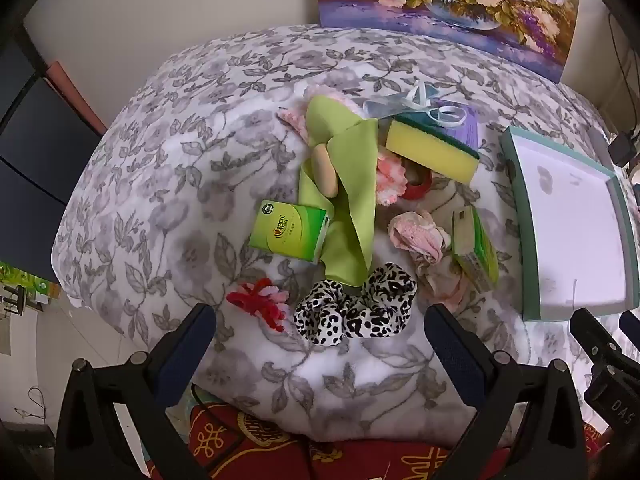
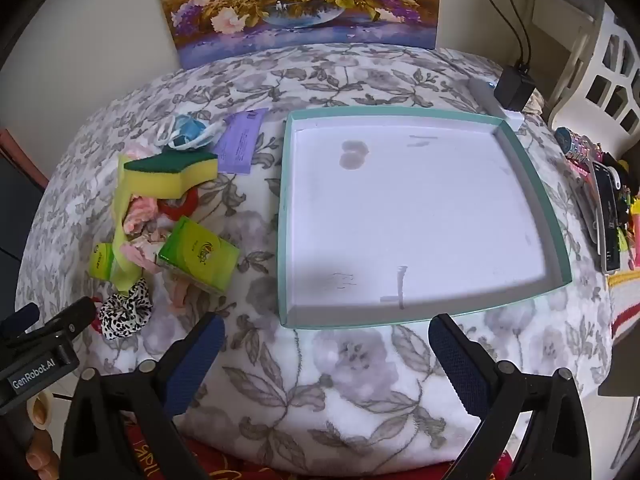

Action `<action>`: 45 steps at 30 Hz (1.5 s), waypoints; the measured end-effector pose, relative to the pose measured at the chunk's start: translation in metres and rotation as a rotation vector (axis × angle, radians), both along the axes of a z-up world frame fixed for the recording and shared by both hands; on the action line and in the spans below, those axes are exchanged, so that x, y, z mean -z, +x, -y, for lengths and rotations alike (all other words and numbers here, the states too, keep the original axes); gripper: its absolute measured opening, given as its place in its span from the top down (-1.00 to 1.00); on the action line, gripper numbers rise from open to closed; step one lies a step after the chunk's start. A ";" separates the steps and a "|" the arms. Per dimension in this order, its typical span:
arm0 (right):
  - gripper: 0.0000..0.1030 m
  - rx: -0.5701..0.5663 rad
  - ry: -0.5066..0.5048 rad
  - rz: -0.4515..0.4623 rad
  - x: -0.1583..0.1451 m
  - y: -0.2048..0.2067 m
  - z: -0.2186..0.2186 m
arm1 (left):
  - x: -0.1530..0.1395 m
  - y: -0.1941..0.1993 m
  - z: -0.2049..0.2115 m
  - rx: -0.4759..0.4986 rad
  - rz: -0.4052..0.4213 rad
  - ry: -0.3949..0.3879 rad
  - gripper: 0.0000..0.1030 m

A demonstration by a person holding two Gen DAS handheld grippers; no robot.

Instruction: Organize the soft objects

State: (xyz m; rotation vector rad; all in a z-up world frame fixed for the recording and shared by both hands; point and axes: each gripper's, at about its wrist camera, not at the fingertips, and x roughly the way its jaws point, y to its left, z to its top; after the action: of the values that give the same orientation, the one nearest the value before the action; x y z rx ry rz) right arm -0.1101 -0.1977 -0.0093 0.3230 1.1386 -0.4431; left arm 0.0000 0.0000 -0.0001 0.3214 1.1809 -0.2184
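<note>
So far we have moved nothing: both jaws stand wide and empty. Ahead of our left hand-held gripper (image 1: 320, 344) lies the pile, its leopard scrunchie (image 1: 354, 306) nearest, sponge (image 1: 434, 150) and green cloth (image 1: 346, 200) beyond. Ahead of our right hand-held gripper (image 2: 324, 356) sits the empty tray (image 2: 532, 184). Next, probably, we close on the scrunchie. A floral blanket (image 2: 352, 380) covers the worktop; a flower painting (image 2: 296, 0) leans behind.

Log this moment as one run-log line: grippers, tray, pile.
left gripper: open, empty, above leopard scrunchie | right gripper: open, empty, near tray | tray: empty | pile: unsorted on blanket
</note>
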 end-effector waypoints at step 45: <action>-1.00 -0.002 0.008 -0.010 0.004 0.002 -0.001 | -0.003 -0.003 0.004 0.022 0.012 0.030 -1.00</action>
State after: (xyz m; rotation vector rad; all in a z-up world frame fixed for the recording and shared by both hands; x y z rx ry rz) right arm -0.1082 -0.1970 -0.0134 0.3265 1.1505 -0.4391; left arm -0.0026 -0.0041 0.0029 0.3611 1.1701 -0.2177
